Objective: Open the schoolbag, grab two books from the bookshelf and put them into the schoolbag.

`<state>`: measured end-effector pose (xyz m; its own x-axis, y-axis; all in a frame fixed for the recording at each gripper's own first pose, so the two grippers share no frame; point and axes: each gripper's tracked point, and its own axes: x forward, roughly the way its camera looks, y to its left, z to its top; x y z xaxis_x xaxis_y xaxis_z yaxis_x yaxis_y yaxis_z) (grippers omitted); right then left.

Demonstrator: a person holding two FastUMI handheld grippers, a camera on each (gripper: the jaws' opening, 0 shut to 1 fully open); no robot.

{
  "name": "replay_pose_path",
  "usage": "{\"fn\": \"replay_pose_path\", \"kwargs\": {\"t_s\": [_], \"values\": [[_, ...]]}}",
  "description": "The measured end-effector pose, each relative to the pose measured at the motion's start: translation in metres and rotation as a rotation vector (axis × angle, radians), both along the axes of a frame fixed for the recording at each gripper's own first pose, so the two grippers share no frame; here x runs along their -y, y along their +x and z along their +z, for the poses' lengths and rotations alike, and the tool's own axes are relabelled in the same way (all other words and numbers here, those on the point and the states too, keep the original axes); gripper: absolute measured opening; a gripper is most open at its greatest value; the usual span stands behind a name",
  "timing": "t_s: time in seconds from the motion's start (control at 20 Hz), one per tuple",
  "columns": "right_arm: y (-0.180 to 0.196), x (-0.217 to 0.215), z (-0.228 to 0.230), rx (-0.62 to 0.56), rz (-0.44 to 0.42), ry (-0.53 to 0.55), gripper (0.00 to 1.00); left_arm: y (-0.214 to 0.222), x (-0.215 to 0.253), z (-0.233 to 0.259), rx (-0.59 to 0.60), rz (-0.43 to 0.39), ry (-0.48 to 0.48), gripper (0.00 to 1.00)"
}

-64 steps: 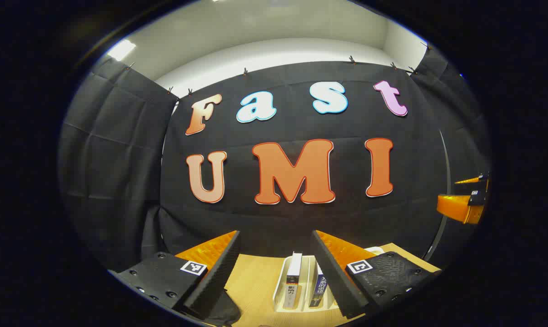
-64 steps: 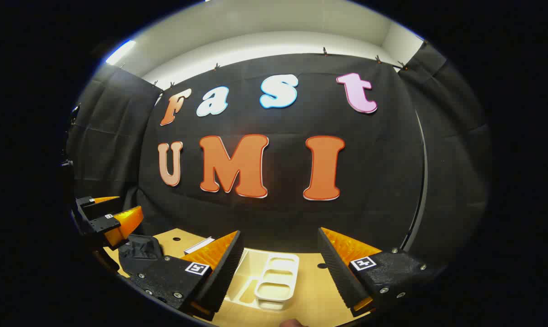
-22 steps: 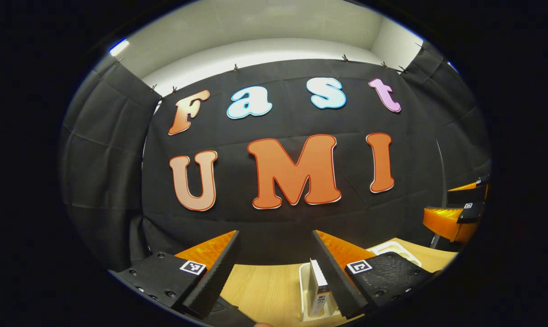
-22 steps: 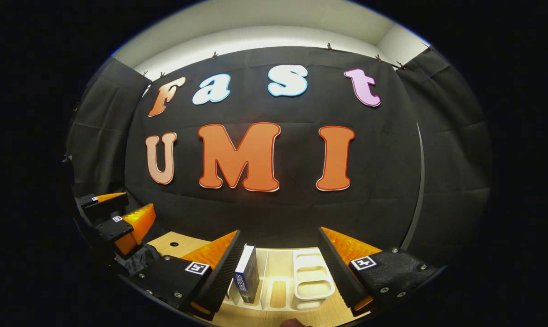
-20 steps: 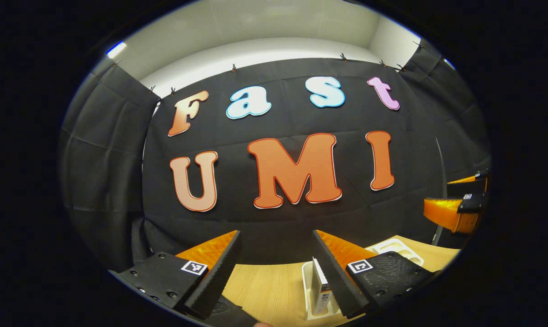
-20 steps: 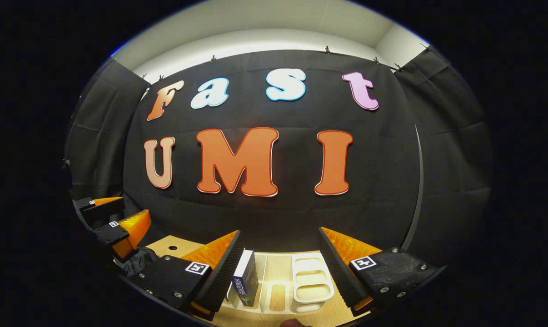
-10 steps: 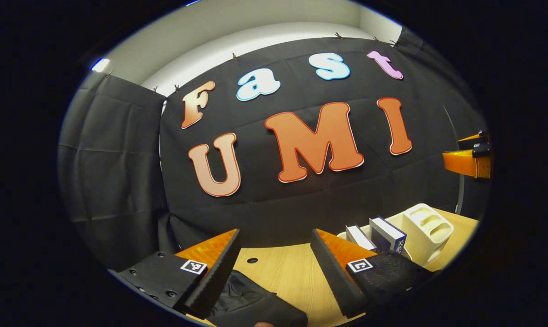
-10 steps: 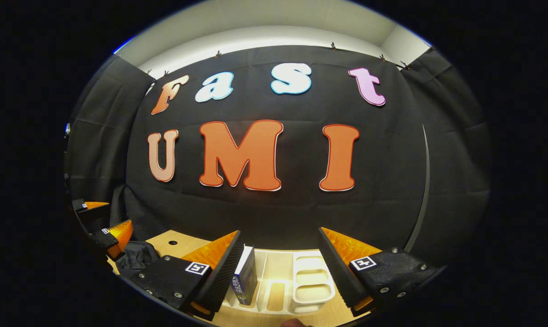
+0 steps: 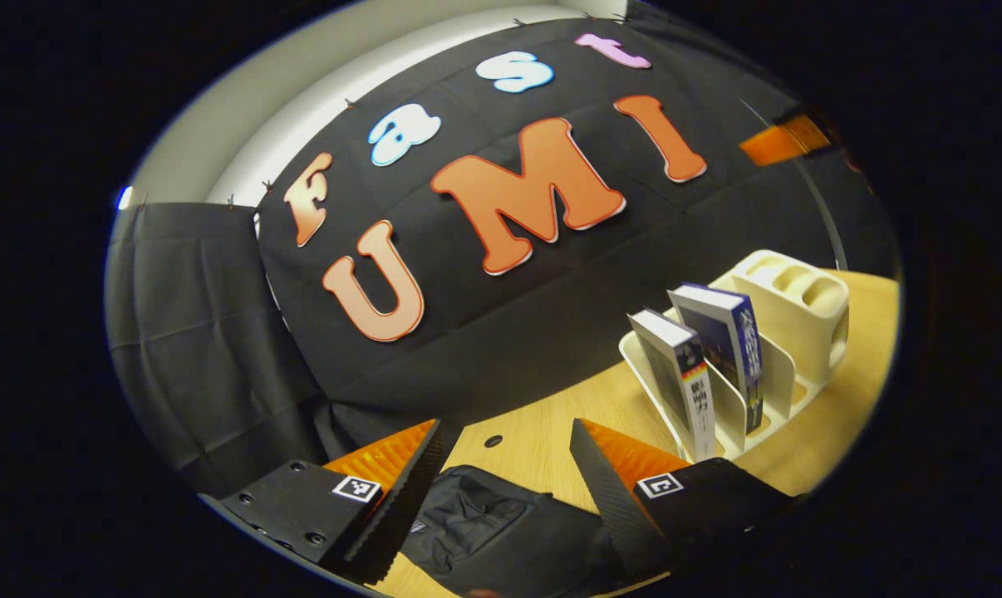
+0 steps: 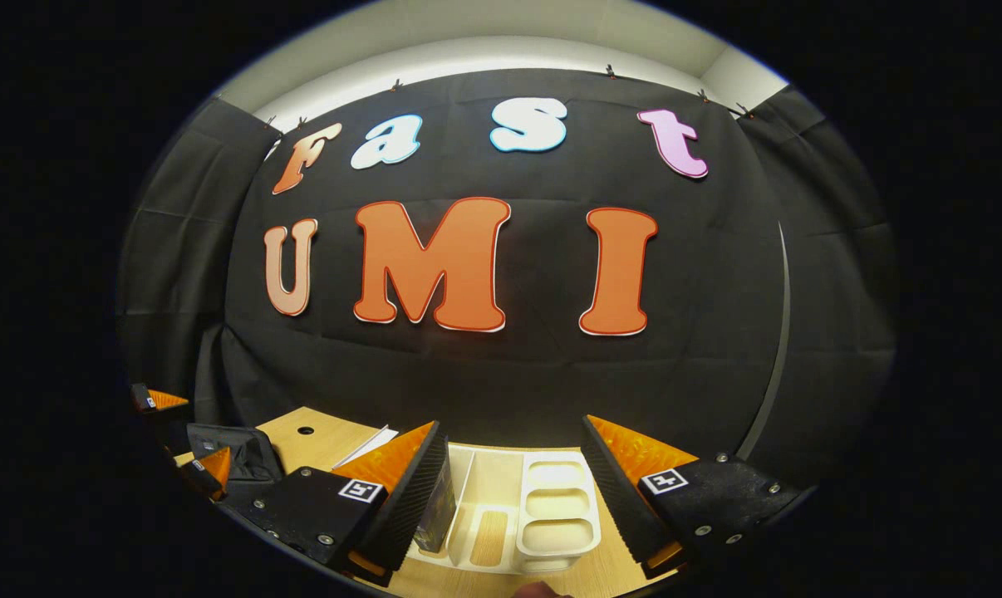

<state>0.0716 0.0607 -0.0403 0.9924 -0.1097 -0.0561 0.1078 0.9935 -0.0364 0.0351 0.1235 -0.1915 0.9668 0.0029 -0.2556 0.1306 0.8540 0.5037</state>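
two books: they stand upright in the slots of the bookshelf point(image 9: 788, 365), a grey-covered book point(image 9: 675, 374) nearer the left hand-held gripper and a blue book point(image 9: 729, 336) one slot beyond; both are thick, with white page edges on top.
bookshelf: cream moulded plastic, thin rounded dividers, a taller block with oval pockets at its far end; it sits on the worktop point(image 9: 542, 432) close to the black cloth wall.
schoolbag: black, soft, creased fabric, lying on the worktop; in the left gripper view the bag point(image 9: 484, 531) lies below and between that gripper's fingers, and whether they touch it cannot be told.
worktop: pale wood grain with a small round hole near the bag.
left hand-held gripper: its own view shows the gripper point(image 9: 501, 490) with jaws spread wide and nothing between them; finger faces are finely ribbed; the view is tilted.
right hand-held gripper: its own view shows the gripper point(image 10: 513, 490) with fingers wide apart and nothing held, poised over the shelf's divider slots and oval pockets.
right gripper view extras: a dark book sits behind its left finger; the bag and the left gripper's fingers sit at the far left edge.
left gripper view extras: both book spines and the shelf's side profile.
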Motion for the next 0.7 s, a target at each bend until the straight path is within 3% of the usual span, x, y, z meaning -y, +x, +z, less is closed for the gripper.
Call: {"fn": "replay_pose_path", "kwargs": {"t_s": [0.05, 0.3, 0.7], "values": [[0.000, 0.000, -0.003, -0.004, 0.008, 0.001, 0.97, -0.007, 0.001, -0.014, -0.024, -0.003, 0.031, 0.95], [-0.001, 0.001, -0.011, -0.019, 0.039, 0.006, 0.97, -0.042, -0.008, -0.084, -0.165, -0.005, 0.203, 0.96], [-0.009, 0.006, -0.012, -0.012, 0.047, -0.019, 0.97, -0.091, -0.038, -0.178, -0.350, -0.003, 0.403, 0.97]]}}
